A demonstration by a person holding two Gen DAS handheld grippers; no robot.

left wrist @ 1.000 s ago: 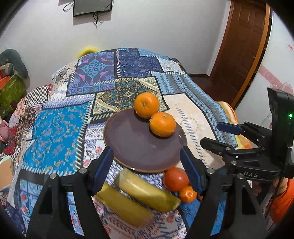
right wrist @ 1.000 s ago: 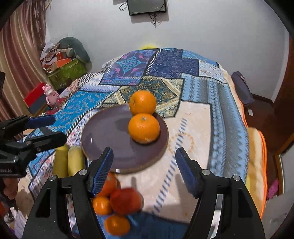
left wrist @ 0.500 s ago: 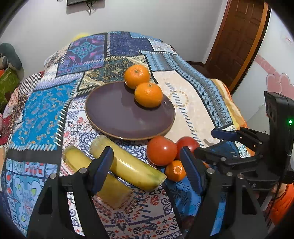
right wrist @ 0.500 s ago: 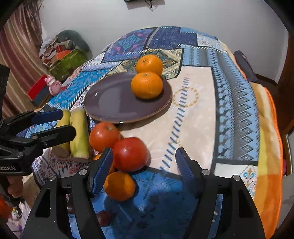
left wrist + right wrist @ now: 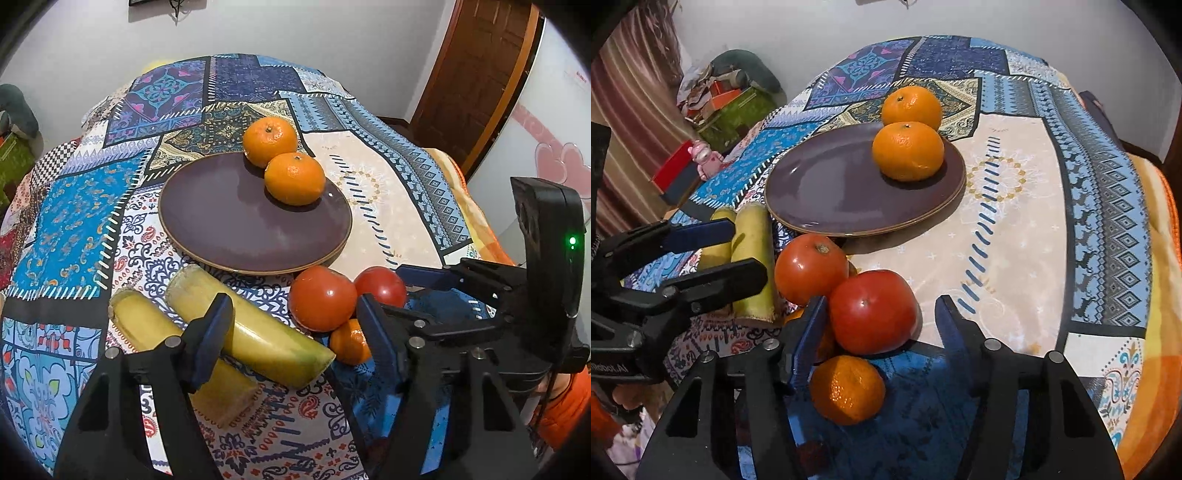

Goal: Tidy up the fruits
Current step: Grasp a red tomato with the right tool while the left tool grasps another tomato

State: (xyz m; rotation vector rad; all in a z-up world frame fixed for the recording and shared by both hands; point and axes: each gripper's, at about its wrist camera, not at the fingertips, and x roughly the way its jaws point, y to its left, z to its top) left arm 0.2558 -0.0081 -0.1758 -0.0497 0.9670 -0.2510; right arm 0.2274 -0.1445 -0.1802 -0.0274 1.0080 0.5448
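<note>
- Right now the left tongs (image 5: 295, 325) stand spread, having just narrowed a little, and straddle the nearer banana (image 5: 251, 328); the pads do not visibly press it.
- Beside it, toward nine o'clock, lies a second banana (image 5: 147, 325), the two touching along their length.
- Over on the other side, the right tongs (image 5: 879, 321) are spread too, their jaws just drawn closer, with the front tomato (image 5: 873, 310) between them; the left pad sits just beside it, the right pad apart from it.
- Behind that one, at ten o'clock, a second tomato (image 5: 810, 267) touches it.
- Below, at six o'clock, a small orange (image 5: 847, 389) lies on the patchwork cloth (image 5: 1015, 229) that covers the surface.
- At twelve o'clock from the tomatoes sits the purple plate (image 5: 831, 192), one orange (image 5: 908, 149) on its far rim.
- Another orange (image 5: 911, 105) lies just beyond the plate, on the cloth.
</note>
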